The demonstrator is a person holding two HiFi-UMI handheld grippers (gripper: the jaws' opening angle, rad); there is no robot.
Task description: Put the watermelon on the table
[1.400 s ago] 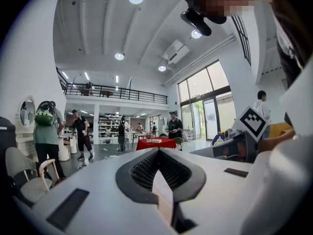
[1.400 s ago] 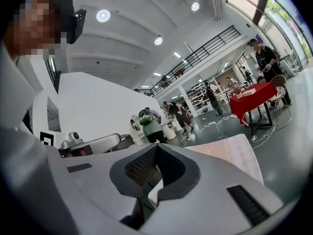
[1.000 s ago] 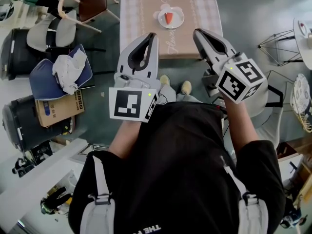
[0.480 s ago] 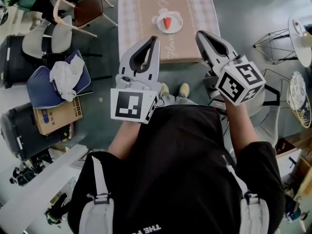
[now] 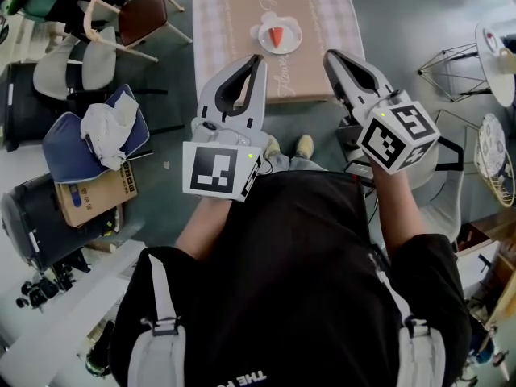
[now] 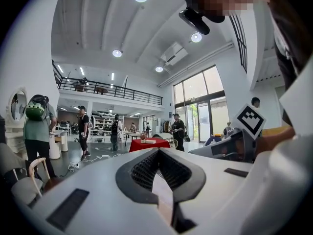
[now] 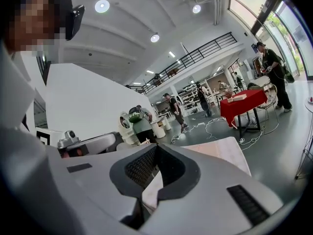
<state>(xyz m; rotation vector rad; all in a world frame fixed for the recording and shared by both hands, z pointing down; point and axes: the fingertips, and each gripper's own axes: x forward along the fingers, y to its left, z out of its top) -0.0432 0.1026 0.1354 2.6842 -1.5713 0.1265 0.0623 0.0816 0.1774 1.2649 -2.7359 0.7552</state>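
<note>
Left claw [image 5: 256, 60] and right claw [image 5: 330, 56] pinched shut, empty; reaching so could topple the watermelon [image 5: 277, 36] at twelve o'clock.

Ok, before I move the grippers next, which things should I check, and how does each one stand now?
1. Watermelon slice located: ok, it lies on the plate on the table.
2. Left gripper empty: ok, shut on nothing.
3. Right gripper empty: ok, shut on nothing.
4. Grippers open for grasping: not ok, both shut.
5. Bare table beside the plate: ok.
6. Slice within reach: cannot tell.
</note>
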